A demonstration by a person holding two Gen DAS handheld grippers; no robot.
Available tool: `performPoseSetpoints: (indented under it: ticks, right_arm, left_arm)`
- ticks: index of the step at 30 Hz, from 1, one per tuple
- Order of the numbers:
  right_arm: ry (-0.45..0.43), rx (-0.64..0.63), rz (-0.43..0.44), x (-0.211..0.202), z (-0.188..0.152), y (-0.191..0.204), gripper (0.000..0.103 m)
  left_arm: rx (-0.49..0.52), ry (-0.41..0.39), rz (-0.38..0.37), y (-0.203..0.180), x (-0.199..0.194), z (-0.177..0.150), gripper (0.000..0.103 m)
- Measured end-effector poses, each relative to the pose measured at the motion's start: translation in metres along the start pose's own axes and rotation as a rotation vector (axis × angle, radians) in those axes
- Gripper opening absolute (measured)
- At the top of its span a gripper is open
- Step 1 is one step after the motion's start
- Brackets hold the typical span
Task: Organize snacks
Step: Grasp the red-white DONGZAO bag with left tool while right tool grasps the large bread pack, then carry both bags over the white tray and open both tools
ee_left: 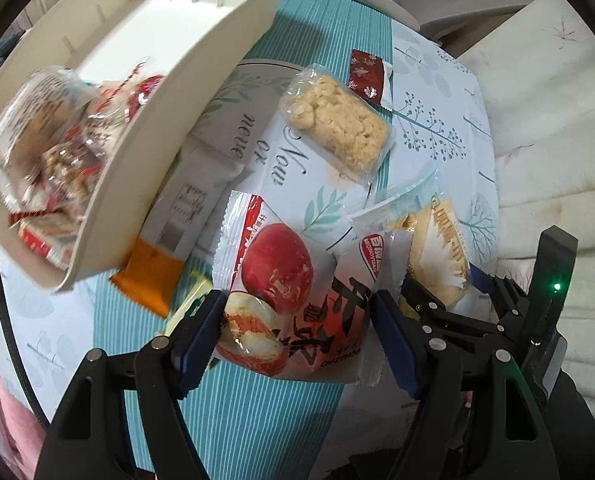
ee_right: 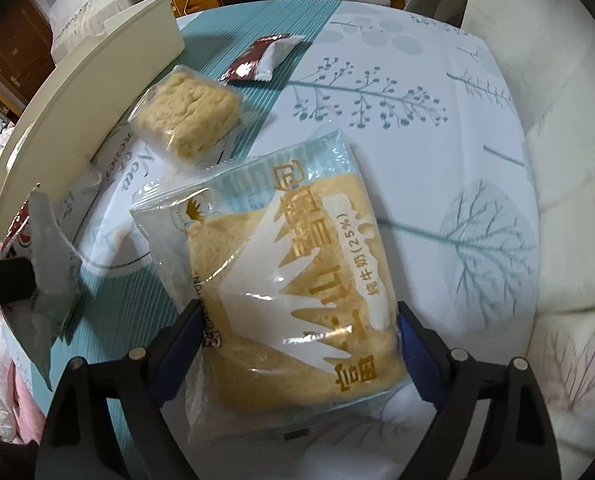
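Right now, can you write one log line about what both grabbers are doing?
left gripper: shut on red snack packet | right gripper: around bread packet | white bin: partly filled

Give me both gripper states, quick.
Left gripper: shut on the white packet printed with red fruit.
Right gripper: jaws around the clear-wrapped yellow cake; grip unclear.

In the left wrist view, the tray [ee_left: 201,92] sits at ten o'clock with packets inside. The rice-cake packet [ee_left: 337,120] lies at one o'clock of the apple-print packet [ee_left: 293,300]; the bread packet [ee_left: 437,252] overlaps the latter at three o'clock.
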State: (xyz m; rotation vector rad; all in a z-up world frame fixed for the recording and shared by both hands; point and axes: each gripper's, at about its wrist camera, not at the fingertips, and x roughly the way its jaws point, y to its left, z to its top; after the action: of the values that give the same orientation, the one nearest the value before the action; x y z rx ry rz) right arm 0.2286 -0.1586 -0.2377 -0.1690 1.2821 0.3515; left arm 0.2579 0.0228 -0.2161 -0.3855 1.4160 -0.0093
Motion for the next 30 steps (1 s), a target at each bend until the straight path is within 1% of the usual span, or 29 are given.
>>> performPoseSetpoints:
  ticks: [8,11,16,17,19,21,24,30]
  right_arm:
    - [0.038,0.064,0.063,-0.010,-0.027,0.011,0.088]
    - [0.044,0.095,0.091,-0.018,-0.038,0.014,0.087]
    - [0.031,0.143,0.117,-0.033,-0.052,0.020,0.086]
    - [0.026,0.161,0.127,-0.037,-0.054,0.023,0.082]
    - [0.018,0.193,0.138,-0.045,-0.058,0.025,0.066]
    - [0.015,0.244,0.156,-0.049,-0.059,0.027,0.065]
    - [0.001,0.267,0.147,-0.054,-0.061,0.039,0.062]
    - [-0.077,0.332,0.154,-0.078,-0.052,0.067,0.062]
  left_arm:
    - [0.006,-0.034,-0.008,0.016,-0.034,-0.021,0.073]
    - [0.013,-0.042,-0.027,0.023,-0.048,-0.027,0.073]
    - [0.038,-0.045,-0.032,0.035,-0.067,-0.032,0.073]
    - [0.048,-0.046,-0.033,0.038,-0.071,-0.031,0.073]
    - [0.067,-0.061,-0.036,0.045,-0.081,-0.031,0.073]
    - [0.077,-0.069,-0.041,0.052,-0.089,-0.029,0.073]
    - [0.096,-0.085,-0.040,0.064,-0.101,-0.026,0.073]
    - [0.117,-0.106,-0.040,0.093,-0.123,-0.019,0.073]
